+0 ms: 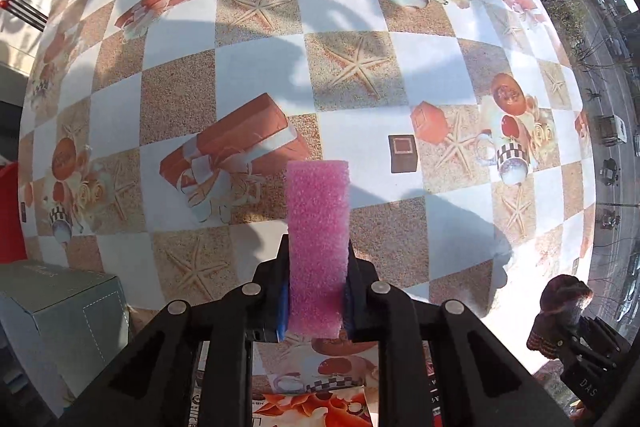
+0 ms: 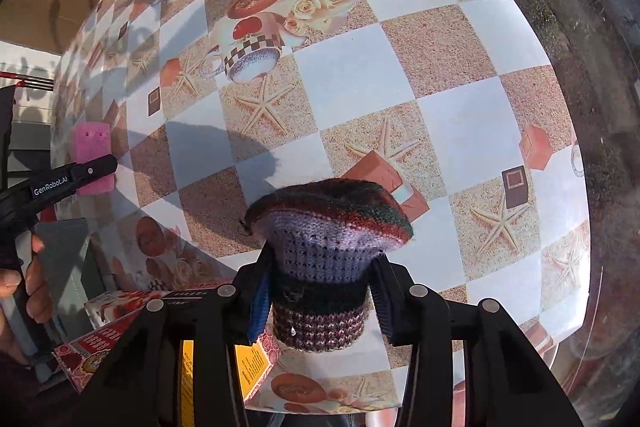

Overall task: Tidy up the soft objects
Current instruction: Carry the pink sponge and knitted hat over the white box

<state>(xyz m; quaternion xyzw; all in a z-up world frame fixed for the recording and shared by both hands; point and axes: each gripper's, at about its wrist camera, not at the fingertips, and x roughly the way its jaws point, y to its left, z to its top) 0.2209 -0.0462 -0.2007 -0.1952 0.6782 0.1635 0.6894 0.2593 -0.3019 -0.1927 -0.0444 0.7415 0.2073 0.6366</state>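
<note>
My left gripper [image 1: 317, 283] is shut on a pink sponge [image 1: 318, 227] that stands upright between its fingers, above the patterned tablecloth [image 1: 248, 67]. The sponge also shows in the right wrist view [image 2: 94, 159], at the far left, held by the left gripper [image 2: 86, 173]. My right gripper [image 2: 320, 291] is shut on a knitted item [image 2: 324, 251] striped in purple, red and green, which bulges out above the fingers. The same knitted item shows at the lower right of the left wrist view [image 1: 558, 311], held over the table.
A grey-green box [image 1: 60, 311] stands at the lower left of the left wrist view. A printed red carton [image 2: 120, 331] lies below the grippers near the table's front edge. A window with a street view [image 1: 608, 107] lies beyond the table's right edge.
</note>
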